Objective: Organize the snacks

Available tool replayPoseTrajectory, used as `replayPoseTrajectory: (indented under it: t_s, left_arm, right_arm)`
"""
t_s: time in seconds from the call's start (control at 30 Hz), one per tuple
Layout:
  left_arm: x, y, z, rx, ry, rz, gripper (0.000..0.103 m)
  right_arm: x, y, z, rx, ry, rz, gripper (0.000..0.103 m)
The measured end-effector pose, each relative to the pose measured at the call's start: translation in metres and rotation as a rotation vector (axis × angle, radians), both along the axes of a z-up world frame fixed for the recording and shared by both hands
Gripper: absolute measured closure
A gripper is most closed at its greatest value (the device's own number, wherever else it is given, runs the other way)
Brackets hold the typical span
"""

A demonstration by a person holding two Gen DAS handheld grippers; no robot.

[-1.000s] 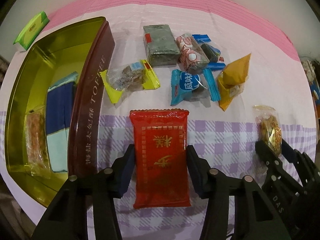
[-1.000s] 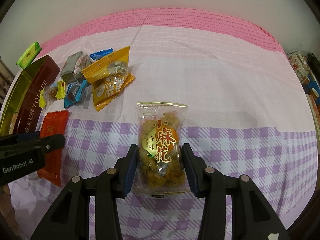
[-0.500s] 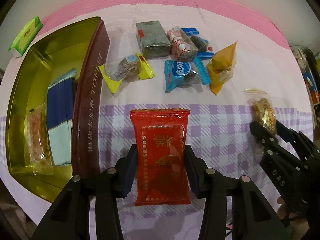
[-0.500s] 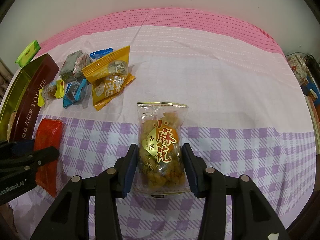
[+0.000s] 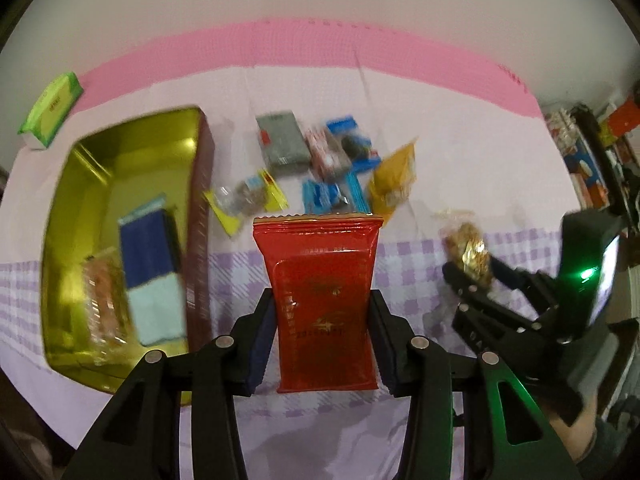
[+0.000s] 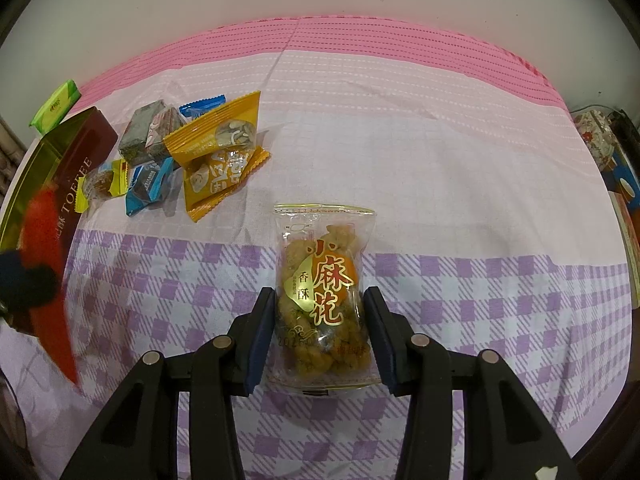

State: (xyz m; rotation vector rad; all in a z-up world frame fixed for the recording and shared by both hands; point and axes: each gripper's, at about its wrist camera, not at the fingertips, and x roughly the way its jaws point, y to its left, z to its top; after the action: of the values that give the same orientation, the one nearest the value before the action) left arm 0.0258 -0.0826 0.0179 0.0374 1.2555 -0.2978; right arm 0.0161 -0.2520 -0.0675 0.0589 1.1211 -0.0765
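My left gripper (image 5: 322, 332) is shut on a red snack packet (image 5: 320, 280) and holds it lifted above the cloth, right of the gold toffee tin (image 5: 64, 216). The tin holds a blue and pale packet (image 5: 150, 268) and a clear packet (image 5: 102, 292). My right gripper (image 6: 320, 328) is shut on a clear bag of fried dough twists (image 6: 322, 292) that rests on the checked cloth. That gripper and bag also show in the left wrist view (image 5: 470, 256). The red packet appears blurred at the left of the right wrist view (image 6: 48, 240).
A cluster of small wrapped snacks (image 5: 320, 160) lies behind the red packet, with a yellow-orange packet (image 6: 218, 152) at its right. A green packet (image 5: 52, 108) lies beyond the tin. Cluttered shelves (image 5: 592, 152) stand at the far right past the cloth edge.
My left gripper has lifted the red packet off the cloth and tilted up, so the scene dropped away and blurred. The right gripper and its bag have stayed in place.
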Motion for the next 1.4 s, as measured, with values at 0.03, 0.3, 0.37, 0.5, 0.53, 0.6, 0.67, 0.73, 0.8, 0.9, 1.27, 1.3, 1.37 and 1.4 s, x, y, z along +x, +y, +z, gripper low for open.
replayPoseTrajectory:
  t_s: [0.03,0.3,0.37,0.5,0.53,0.6,0.67,0.73,0.8,0.9,1.27,1.3,1.37,1.4]
  left_arm:
    - [0.002,0.006,0.007,-0.002,-0.011,0.003,0.058]
    - [0.041,0.068,0.041,0.068,-0.075,0.055,0.058]
    - [0.047,0.082,0.041,0.103,-0.078,0.069,0.058]
    - [0.058,0.116,0.034,0.179,-0.063,0.082,0.058]
    - [0.059,0.122,0.029,0.189,-0.059,0.091,0.058]
    - [0.065,0.134,0.021,0.212,-0.050,0.095,0.058]
    - [0.068,0.143,0.013,0.256,-0.050,0.106,0.058]
    - [0.072,0.152,0.002,0.294,-0.042,0.115,0.058]
    - [0.073,0.159,-0.008,0.306,-0.015,0.115,0.058]
    - [0.074,0.165,-0.020,0.319,0.008,0.111,0.058]
    - [0.074,0.174,-0.036,0.339,0.034,0.109,0.058]
    - [0.074,0.174,-0.037,0.338,0.039,0.109,0.058]
    - [0.073,0.175,-0.040,0.335,0.046,0.108,0.058]
    - [0.073,0.175,-0.042,0.335,0.050,0.111,0.058]
  right_arm:
    - [0.000,0.000,0.000,0.000,0.000,0.000,0.060]
    - [0.000,0.000,0.000,-0.001,0.000,0.001,0.060]
    - [0.000,0.000,0.000,-0.001,0.000,0.001,0.060]
    - [0.000,0.000,-0.001,-0.002,0.000,0.002,0.060]
    - [0.000,-0.001,-0.001,-0.003,0.001,0.002,0.060]
    - [0.000,-0.001,-0.001,-0.002,0.001,0.001,0.060]
    - [0.000,-0.001,-0.001,-0.002,0.001,0.001,0.060]
    - [0.000,-0.001,-0.001,-0.002,0.001,0.002,0.060]
    - [0.000,-0.001,-0.001,-0.002,0.001,0.001,0.060]
    - [0.000,0.000,0.000,-0.003,0.001,0.002,0.060]
    - [0.000,-0.001,0.000,-0.004,0.002,0.002,0.060]
    - [0.000,-0.001,0.000,-0.003,0.002,0.001,0.060]
    - [0.000,-0.001,0.000,-0.003,0.003,0.003,0.060]
    - [0.000,-0.001,0.000,-0.003,0.003,0.003,0.060]
